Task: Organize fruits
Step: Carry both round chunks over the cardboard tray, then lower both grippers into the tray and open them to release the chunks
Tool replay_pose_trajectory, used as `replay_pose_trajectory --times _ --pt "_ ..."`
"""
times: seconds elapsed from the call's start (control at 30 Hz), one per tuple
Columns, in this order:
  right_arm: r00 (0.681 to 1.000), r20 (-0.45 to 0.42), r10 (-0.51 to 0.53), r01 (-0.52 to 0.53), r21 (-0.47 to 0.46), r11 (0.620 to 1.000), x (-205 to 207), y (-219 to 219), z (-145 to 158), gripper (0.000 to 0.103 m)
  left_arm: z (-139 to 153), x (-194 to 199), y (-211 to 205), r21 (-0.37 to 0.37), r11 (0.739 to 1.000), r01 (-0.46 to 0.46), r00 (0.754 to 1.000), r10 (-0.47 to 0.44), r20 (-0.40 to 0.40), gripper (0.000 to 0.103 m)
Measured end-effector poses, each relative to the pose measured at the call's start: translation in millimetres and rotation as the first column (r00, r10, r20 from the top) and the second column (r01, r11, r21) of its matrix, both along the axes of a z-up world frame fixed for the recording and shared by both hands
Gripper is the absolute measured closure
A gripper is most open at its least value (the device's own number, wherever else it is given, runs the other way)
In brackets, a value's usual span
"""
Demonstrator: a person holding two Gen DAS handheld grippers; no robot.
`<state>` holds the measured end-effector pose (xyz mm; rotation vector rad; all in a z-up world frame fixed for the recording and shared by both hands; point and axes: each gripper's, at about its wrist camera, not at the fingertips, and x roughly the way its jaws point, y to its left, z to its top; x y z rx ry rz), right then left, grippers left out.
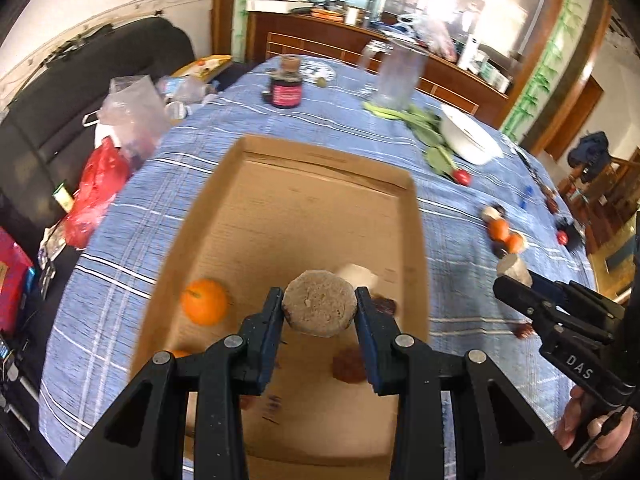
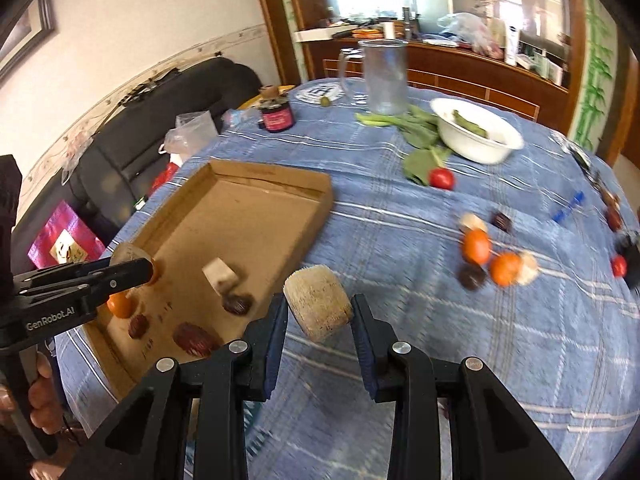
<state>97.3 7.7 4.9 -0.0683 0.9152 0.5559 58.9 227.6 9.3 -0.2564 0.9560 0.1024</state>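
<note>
The left claw (image 1: 319, 307) is clenched on a round, pale-brown, rough-faced piece (image 1: 320, 309), its blue pads pressing the piece from both sides, and it hangs above the near end of a shallow cardboard tray (image 1: 414, 216) that lies on a table covered with a blue checked cloth (image 1: 192, 168). In the tray an orange (image 1: 204, 301) lies near the left wall, a pale block (image 1: 360, 276) sits just behind the held piece, and a dark reddish fruit (image 1: 350, 364) lies on the floor of the tray below it. The right claw (image 2: 319, 309) grasps a similar pale, fibrous chunk (image 2: 319, 307) between its pads, over the cloth just beside the tray's right edge. Well to the right on the cloth, two more oranges (image 2: 476, 246) lie close together among small dark and pale pieces. Farther back stand a white bowl (image 2: 480, 148) beside green leaves (image 2: 420, 136), a red tomato (image 2: 441, 178), a clear jug (image 2: 383, 76) and a dark jar (image 2: 276, 117). A hand (image 1: 600, 428) grips the handle of the right claw at the lower right of the left wrist view.
</note>
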Motion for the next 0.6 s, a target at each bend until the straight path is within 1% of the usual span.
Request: replay_pose_trajectory --times 0.2,0.3,0.47,0.6 --pt "0.999 -0.02 0.048 -0.048 0.008 0.999 23 38 -1 0.068 -9 14 27 0.02 0.999 -0.042 0.999 0.042 -0.024 0.069" --pt "0.997 -0.031 0.067 -0.067 0.009 0.998 35 55 -4 0.068 -15 21 35 0.018 0.998 -0.059 0.998 0.059 -0.038 0.069" --pt "0.994 -0.054 0.095 -0.096 -0.009 0.995 53 82 -19 0.068 -28 37 47 0.003 0.997 -0.082 0.994 0.082 -0.067 0.069" --pt "0.991 -0.058 0.12 -0.123 -0.043 0.992 63 102 -32 0.068 -35 49 52 -0.001 0.996 -0.093 0.993 0.093 -0.079 0.069"
